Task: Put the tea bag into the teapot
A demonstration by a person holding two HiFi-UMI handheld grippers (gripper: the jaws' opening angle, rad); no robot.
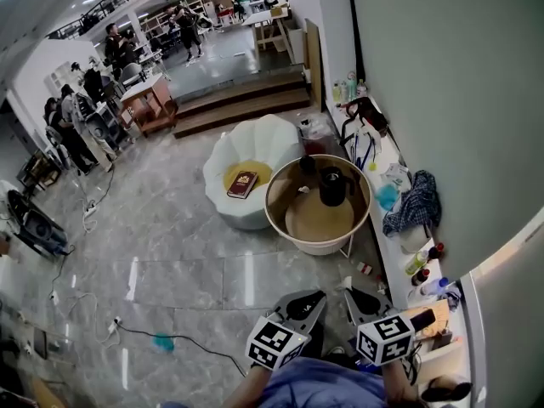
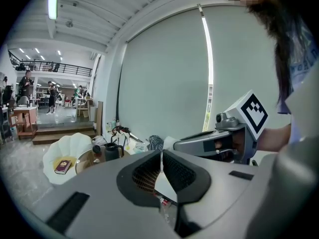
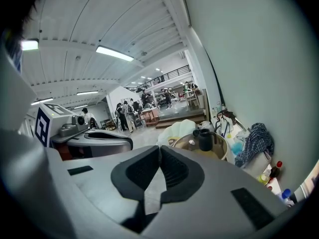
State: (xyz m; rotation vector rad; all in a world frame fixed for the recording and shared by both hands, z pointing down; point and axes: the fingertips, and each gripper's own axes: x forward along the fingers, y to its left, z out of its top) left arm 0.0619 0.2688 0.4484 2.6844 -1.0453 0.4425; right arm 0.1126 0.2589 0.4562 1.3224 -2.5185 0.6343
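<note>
Left tool (image 2: 162, 153) and right tool (image 3: 159, 148) both closed on nothing, we held them well apart from the teapot (image 1: 331, 185) on the round table (image 1: 316, 246).

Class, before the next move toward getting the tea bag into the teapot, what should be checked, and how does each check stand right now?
1. Left tool empty: ok, jaws together on nothing.
2. Right tool empty: ok, jaws together on nothing.
3. Teapot upright on the round table: ok.
4. Tea bag located: cannot tell, too small to make out.
5. Teapot opening uncovered: cannot tell.
6. Tools near the table: not ok, both held close to the person, well short of it.
</note>
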